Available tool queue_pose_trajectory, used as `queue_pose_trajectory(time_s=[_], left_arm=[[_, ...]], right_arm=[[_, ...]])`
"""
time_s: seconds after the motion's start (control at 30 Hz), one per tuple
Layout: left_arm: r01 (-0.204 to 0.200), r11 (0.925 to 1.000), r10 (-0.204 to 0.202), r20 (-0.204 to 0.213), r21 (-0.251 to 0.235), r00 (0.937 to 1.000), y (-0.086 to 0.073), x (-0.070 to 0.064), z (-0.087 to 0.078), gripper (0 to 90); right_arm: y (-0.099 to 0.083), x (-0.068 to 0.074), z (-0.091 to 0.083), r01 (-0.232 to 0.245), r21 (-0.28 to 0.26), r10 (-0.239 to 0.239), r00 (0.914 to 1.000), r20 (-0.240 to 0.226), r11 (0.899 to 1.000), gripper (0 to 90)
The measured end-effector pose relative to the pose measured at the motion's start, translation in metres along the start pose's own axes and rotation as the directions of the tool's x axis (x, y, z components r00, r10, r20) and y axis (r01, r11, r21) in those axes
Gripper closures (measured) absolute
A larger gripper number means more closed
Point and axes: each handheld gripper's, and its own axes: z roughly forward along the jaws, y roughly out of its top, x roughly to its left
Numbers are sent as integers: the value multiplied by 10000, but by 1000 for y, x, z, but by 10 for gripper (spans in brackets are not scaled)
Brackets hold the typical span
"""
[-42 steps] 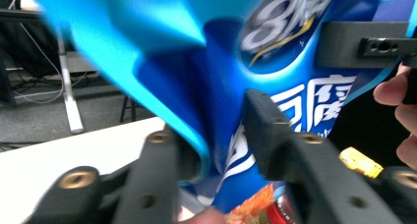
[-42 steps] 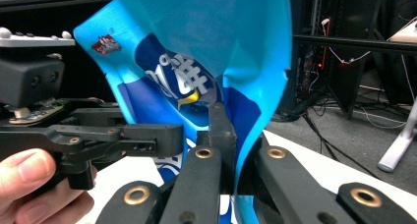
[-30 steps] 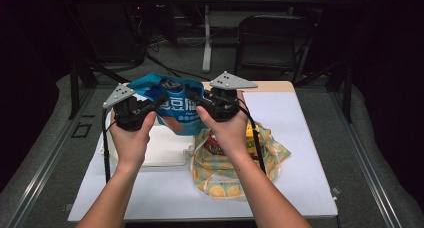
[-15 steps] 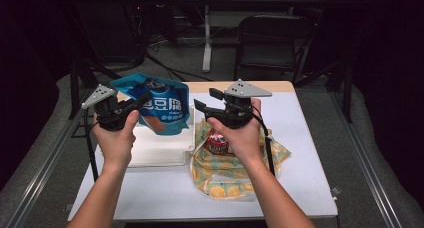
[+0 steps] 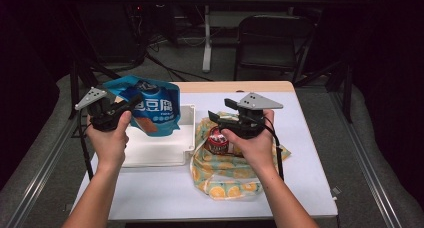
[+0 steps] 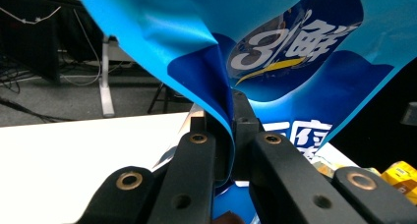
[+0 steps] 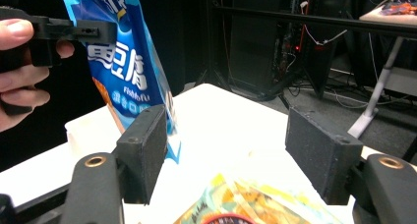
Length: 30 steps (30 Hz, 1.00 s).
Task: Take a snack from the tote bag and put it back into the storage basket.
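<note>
Left gripper (image 5: 121, 108) clamps the blue snack bag (image 5: 150, 105), lifted over the white tray (image 5: 186, 138). Right gripper (image 5: 217, 113) open, empty, above the orange-print bag (image 5: 220, 180). Bag probably not yet set down.

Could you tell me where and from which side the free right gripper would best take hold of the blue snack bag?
Probably the blue snack bag's flat side edge facing the right gripper, approached level from that side. The bag hangs upright over the white tray, pinched in the left gripper, so its thin film suits the right one's open jaws.
</note>
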Motion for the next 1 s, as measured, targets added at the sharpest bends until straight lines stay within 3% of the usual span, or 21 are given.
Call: queue_pose_trajectory(time_s=[0.4,0.7,1.0], left_arm=[[198,9998,-197,-297,53,9994,-10,28,2,895],[169,9998,-162,-545,125,9984,-18,48,10,894],[494,9986,-478,-738,195,9961,-27,69,20,894]], right_arm=[[-39,-19,-24,-479,435,461,9981,399,9979,313],[-59,-26,-44,-692,458,663,9958,630,9966,307],[-73,-29,-58,-791,339,757,9929,922,9963,306]])
